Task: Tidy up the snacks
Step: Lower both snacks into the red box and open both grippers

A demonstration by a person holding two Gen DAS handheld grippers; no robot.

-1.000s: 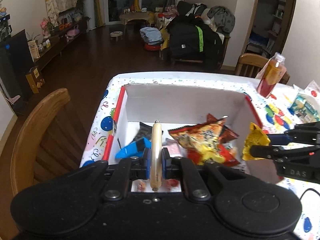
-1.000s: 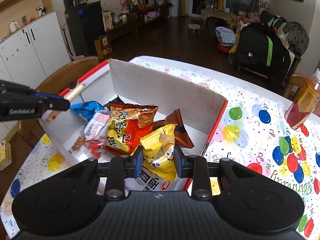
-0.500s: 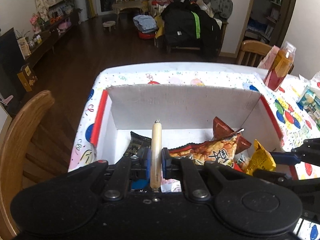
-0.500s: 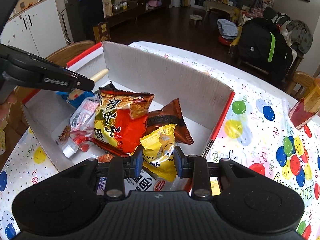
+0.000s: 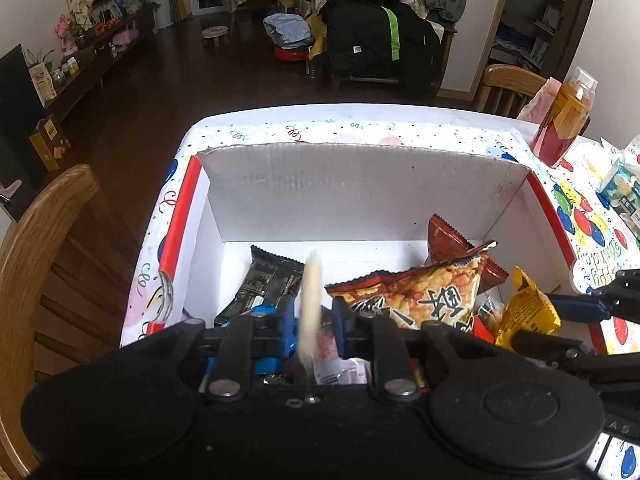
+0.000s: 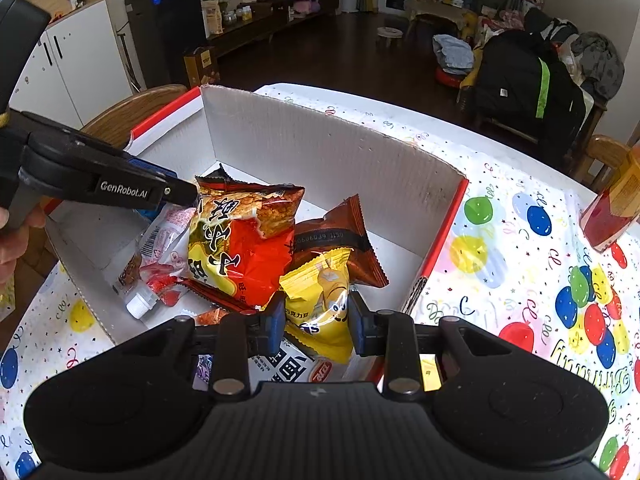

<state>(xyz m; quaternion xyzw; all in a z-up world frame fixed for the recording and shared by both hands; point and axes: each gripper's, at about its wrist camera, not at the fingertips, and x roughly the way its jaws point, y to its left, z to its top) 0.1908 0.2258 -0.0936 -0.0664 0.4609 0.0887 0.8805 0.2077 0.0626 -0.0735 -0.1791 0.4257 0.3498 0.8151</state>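
Dropping the sausage stick and the yellow packet into the snack box

My left gripper [image 5: 314,322] has its fingers a little apart around the pale sausage stick [image 5: 310,308], which looks blurred and slanted between them, so I judge it is slipping free rather than gripped; it hangs over the near left of the white cardboard box [image 5: 360,184], at about 7 o'clock from the orange chip bag [image 5: 420,296]. To do this well I would let it fall into the bare floor beside the black wrapper [image 5: 266,284], not onto the pile. My right gripper [image 6: 316,318] clenches the yellow packet [image 6: 320,300] at the box's near right, at 5 o'clock from the chip bag; I should carry it over the wall before opening. The box sits on the balloon-patterned bench [image 6: 520,240].
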